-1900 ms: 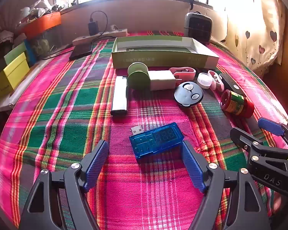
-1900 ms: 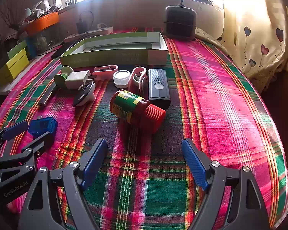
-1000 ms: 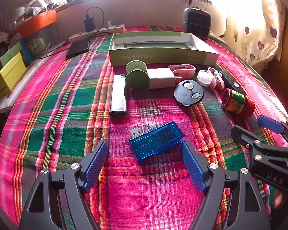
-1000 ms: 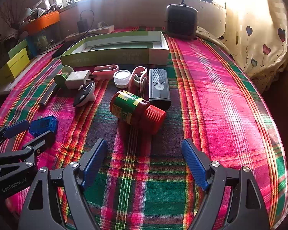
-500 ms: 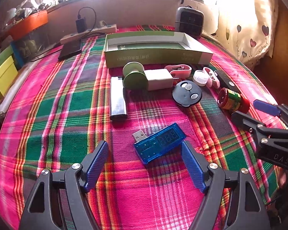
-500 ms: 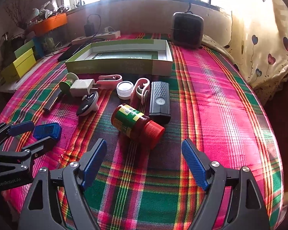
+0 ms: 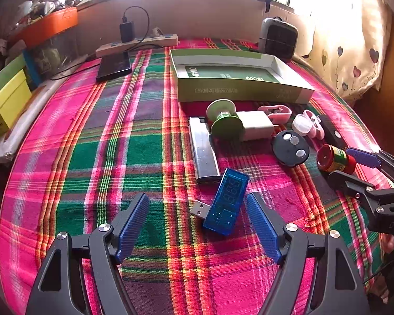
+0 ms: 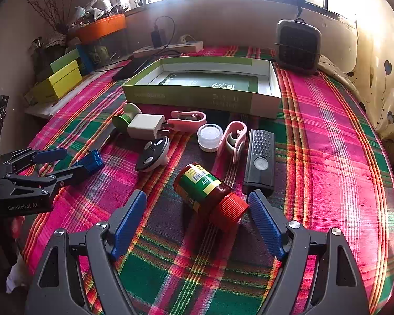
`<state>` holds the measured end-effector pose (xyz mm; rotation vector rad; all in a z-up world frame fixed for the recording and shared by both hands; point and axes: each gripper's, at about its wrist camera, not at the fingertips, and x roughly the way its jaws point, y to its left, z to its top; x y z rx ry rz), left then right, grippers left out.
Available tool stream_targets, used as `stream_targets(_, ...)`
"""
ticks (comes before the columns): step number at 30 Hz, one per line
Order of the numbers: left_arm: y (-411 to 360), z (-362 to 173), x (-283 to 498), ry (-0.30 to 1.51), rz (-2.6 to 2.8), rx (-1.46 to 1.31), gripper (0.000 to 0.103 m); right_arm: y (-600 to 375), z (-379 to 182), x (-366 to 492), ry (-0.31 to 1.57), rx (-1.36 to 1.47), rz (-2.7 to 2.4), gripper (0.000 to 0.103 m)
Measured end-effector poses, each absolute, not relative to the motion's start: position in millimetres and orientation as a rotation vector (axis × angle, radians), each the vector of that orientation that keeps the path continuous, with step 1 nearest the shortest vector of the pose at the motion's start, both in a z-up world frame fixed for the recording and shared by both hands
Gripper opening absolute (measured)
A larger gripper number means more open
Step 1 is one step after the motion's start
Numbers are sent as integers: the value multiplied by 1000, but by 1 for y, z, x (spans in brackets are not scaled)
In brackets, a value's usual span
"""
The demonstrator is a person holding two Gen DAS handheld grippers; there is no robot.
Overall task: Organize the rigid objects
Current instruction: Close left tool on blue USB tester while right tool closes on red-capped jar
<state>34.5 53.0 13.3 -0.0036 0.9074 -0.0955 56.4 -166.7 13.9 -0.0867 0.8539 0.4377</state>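
Your left gripper [image 8: 63,162] body reads "GenRobot.AI" in the right wrist view. Your right gripper [image 7: 354,165] shows only "DAS", the rest cut off. The blue USB tester [image 7: 227,200] display shows "888"-style digits. The bottle [image 8: 207,194] label carries a barcode and yellow-band print too small to read. Print on the green box [image 8: 197,97] is blurred; you can't make it out

1 blue USB tester [image 7: 226,201] | 1 red-capped bottle [image 8: 208,194] | 2 pink clips [image 8: 187,120]
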Motion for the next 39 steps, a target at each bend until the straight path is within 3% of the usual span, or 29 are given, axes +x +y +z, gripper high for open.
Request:
stream_targets(8, 38, 16, 45, 895, -181, 88, 77, -162, 15, 60, 852, -118, 447, 80)
stream_targets(12, 35, 13, 48, 903, -218, 79, 71, -158, 17, 59, 832, -156, 444, 79)
stream_targets(14, 34, 10, 51, 919, -211, 81, 63, -156, 18, 59, 807, -184, 427, 78)
stream_targets(17, 34, 9, 53, 919, -194, 91, 52, -155, 19, 62, 797, -197, 411, 74)
stream_targets(24, 38, 9, 51, 919, -206, 69, 47, -155, 18, 63, 809, -202, 427, 55)
stream_targets(39, 47, 9, 56, 901, -188, -4, 44, -151, 14, 67, 842, -193, 444, 47)
